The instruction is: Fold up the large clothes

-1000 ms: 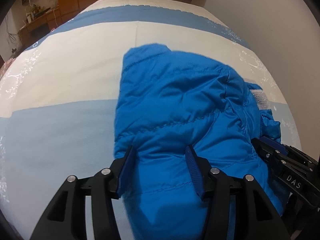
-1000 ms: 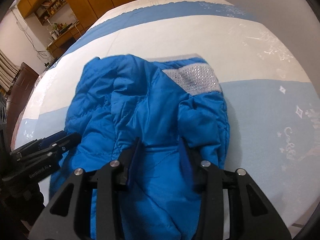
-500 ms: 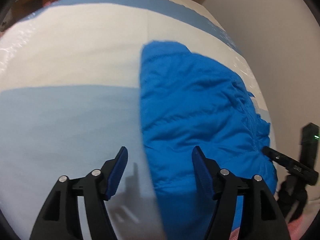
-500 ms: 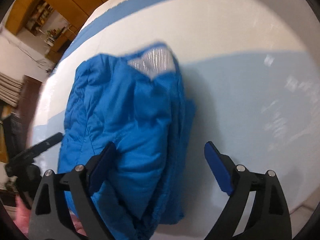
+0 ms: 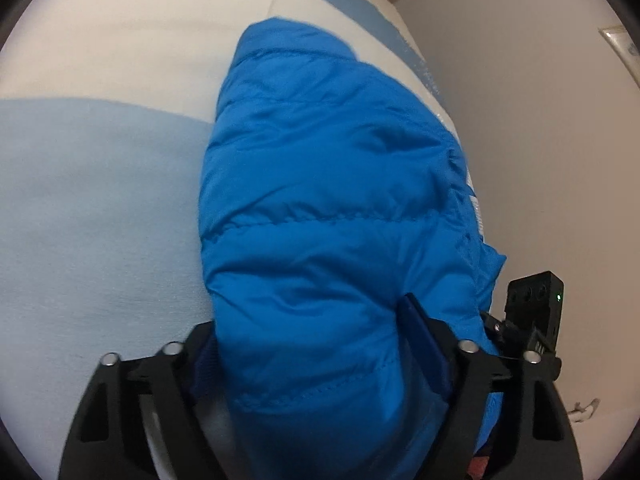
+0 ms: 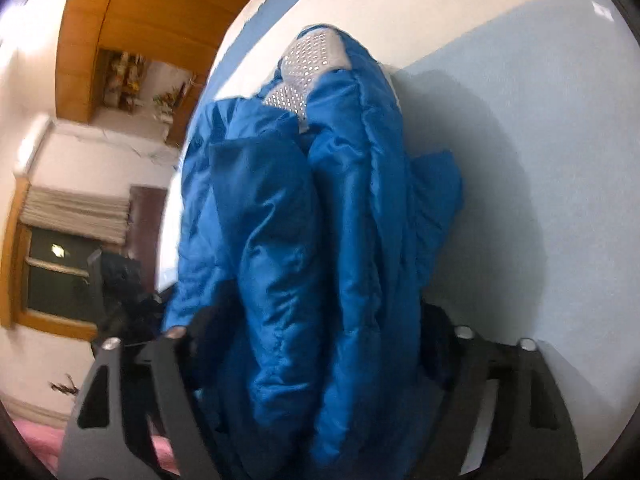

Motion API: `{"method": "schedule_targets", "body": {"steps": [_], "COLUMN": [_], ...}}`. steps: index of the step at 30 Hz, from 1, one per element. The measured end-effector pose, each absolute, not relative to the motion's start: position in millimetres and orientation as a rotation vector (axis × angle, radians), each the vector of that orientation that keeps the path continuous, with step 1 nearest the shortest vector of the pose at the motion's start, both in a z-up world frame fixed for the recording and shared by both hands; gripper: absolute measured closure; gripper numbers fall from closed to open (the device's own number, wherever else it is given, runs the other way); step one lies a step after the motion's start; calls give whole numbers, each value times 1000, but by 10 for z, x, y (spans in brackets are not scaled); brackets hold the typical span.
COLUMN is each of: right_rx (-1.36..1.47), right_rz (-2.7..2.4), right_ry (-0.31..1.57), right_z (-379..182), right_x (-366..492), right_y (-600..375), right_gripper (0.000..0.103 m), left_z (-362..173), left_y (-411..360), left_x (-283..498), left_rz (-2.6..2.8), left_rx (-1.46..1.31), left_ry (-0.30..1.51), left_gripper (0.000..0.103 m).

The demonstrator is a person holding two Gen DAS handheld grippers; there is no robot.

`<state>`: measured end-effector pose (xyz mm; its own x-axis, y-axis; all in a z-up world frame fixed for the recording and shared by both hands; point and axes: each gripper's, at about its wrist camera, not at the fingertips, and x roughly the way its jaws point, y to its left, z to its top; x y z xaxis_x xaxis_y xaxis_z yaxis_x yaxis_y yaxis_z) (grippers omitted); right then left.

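Both tongs stand wide with the folded blue puffer jacket [image 5: 332, 216] bulging between their fingers. On the left tongs [image 5: 316, 344] the jaws have just been opening; the right-hand blue pad presses into the quilted fabric, while the other pad is hidden behind the jacket's edge, so whether they clamp it I cannot tell. On the right tongs [image 6: 316, 344] the jaws have just been closing around the thick bundle, which fills the gap; both pads are buried in shadow behind the cloth, so a firm grip cannot be told there either.

One jacket lies on the bed [image 5: 88, 200], whose cover is cream with pale blue bands. The left wrist view shows its smooth quilted top, the wall to the right and the other tool's black body [image 5: 532, 312]. Only the right wrist view shows the jacket's layered open edge, one grey perforated lining panel [image 6: 308, 68], wooden cupboards [image 6: 152, 8] and a dark window [image 6: 52, 272].
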<state>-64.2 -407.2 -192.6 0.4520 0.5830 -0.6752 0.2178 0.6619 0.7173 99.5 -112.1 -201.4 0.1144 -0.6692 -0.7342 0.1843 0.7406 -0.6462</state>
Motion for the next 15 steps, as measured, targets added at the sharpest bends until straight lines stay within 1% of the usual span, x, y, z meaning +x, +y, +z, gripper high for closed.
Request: {"method": "schedule_targets", "body": {"steps": [1, 4, 7, 11, 15], "right_rx": [850, 808, 749, 711, 656], "right_rz": [266, 278, 300, 350, 420], "right_ry": [1106, 1098, 1081, 1032, 977], "right_z": [-1898, -1750, -1528, -1218, -901], "right_x": [-652, -646, -601, -470, -42], "right_y": [-4062, -4034, -3967, -3870, -3711], "right_gripper": [42, 55, 59, 60, 60], "left_z": [-1999, -1929, -1767, -1505, -1178], "left_y": [-1120, -1056, -1026, -947, -809], "left_x": [985, 947, 916, 960, 1126], "left_rz": [-657, -662, -684, -696, -683], "left_rx": [-449, -474, -477, -477, -465], "left_ry": [1311, 1296, 1247, 1165, 1058], "left_gripper": [32, 41, 45, 45, 45]}}
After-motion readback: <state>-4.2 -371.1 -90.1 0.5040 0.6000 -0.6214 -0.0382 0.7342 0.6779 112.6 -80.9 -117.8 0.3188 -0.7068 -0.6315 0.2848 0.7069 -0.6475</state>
